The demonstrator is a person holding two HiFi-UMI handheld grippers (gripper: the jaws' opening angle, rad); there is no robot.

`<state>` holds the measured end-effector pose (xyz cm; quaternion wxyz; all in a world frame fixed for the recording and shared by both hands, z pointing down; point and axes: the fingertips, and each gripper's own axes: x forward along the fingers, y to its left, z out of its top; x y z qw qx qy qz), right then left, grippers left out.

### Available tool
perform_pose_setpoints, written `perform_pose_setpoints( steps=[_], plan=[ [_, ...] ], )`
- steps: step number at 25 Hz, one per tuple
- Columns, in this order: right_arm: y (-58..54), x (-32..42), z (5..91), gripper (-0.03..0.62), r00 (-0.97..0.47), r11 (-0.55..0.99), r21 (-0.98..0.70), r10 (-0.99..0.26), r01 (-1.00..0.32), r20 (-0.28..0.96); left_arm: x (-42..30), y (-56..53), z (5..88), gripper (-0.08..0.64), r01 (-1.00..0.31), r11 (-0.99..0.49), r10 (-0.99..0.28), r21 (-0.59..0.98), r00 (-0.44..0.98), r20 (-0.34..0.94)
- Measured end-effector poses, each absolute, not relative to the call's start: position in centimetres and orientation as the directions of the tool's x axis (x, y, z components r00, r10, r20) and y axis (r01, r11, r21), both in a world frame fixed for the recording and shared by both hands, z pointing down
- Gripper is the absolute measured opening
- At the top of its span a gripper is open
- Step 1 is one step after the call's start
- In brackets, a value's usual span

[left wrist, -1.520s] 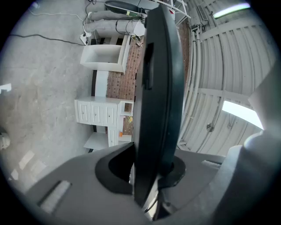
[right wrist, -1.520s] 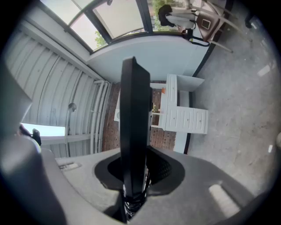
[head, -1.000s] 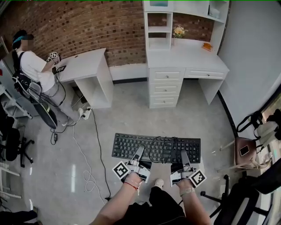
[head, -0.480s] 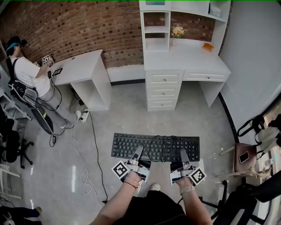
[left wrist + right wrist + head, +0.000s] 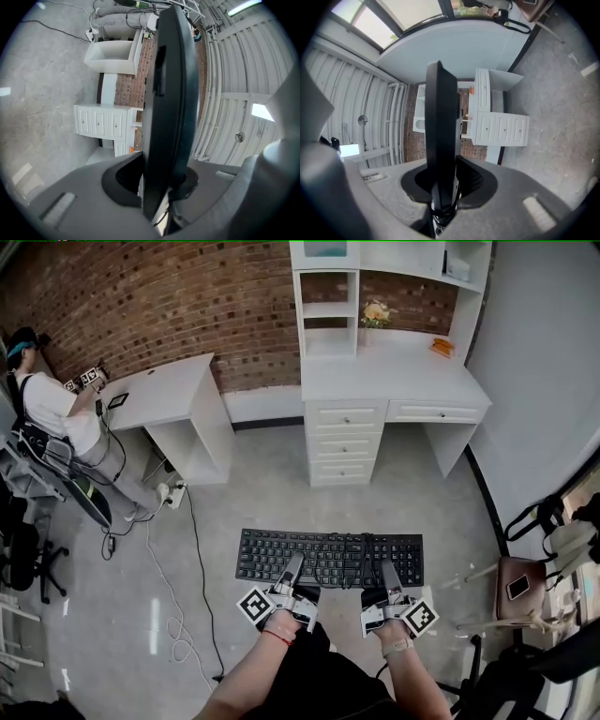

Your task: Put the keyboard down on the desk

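Head view: we hold the keyboard [image 5: 328, 557] level above the floor [image 5: 262, 493], keys up, well apart from the desk [image 5: 384, 376], which stands against the brick wall [image 5: 187, 306] ahead. Our left gripper [image 5: 295, 563] grips the near edge left of centre, and our right gripper [image 5: 386, 568] grips the same edge toward the right end; a dark cable [image 5: 361, 549] lies across the keys between them. Left gripper view: the keyboard [image 5: 168, 93] appears edge-on as a dark slab rising from the left gripper [image 5: 159, 183], whose jaws are clenched on it from both sides; the drawers [image 5: 101, 122] of the desk show beyond it. Right gripper view: the right gripper [image 5: 445, 187] likewise grasps the keyboard [image 5: 440, 131], one jaw pressed to each face, with coils of cable [image 5: 440, 215] bunched just below the grip and the drawers [image 5: 501, 129] beyond. At far left in the head view, a person [image 5: 56, 413] sits at a second desk [image 5: 159, 390].
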<state>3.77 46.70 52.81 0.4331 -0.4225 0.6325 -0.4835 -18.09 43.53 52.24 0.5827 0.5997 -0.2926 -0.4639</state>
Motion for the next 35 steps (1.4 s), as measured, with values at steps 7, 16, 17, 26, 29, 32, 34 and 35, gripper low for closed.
perform_pose_setpoints(
  steps=[7,16,17,26,29,32,34,35],
  plan=[
    [43.7,4.2,53.0,0.071,-0.267,0.167,-0.981,-0.954,-0.103,-0.134,-17.5,40.4,52.6,0.075,0.186,-0.139,-0.892,0.973,0.402,-0.205],
    [37.0,5.9,53.3,0.071,-0.259,0.151,-0.982,-0.959,-0.113,-0.117,-15.8,33.6,53.0,0.075,0.201,-0.120,-0.894,0.972,0.403,-0.194],
    [36.1,6.0,53.3,0.071,-0.260,0.147,-0.983,-0.959,-0.112,-0.114,-15.8,32.7,53.1,0.075,0.199,-0.117,-0.894,0.973,0.405,-0.190],
    [28.8,7.3,53.2,0.071,-0.250,0.126,-0.984,-0.964,-0.124,-0.092,-14.4,24.9,53.0,0.075,0.196,-0.096,-0.888,0.976,0.426,-0.173],
    [26.3,7.9,53.3,0.071,-0.244,0.119,-0.985,-0.966,-0.123,-0.087,-13.8,22.3,53.1,0.075,0.195,-0.088,-0.885,0.977,0.434,-0.167],
    [23.6,8.4,53.4,0.071,-0.235,0.116,-0.986,-0.968,-0.123,-0.085,-13.2,19.4,53.3,0.075,0.199,-0.081,-0.884,0.977,0.438,-0.163],
    [21.8,8.6,53.4,0.071,-0.231,0.116,-0.986,-0.969,-0.122,-0.085,-12.9,17.5,53.5,0.075,0.199,-0.079,-0.881,0.977,0.445,-0.163],
    [20.9,8.8,53.5,0.071,-0.229,0.114,-0.986,-0.970,-0.124,-0.084,-12.8,16.5,53.6,0.075,0.200,-0.079,-0.878,0.977,0.449,-0.163]
  ],
)
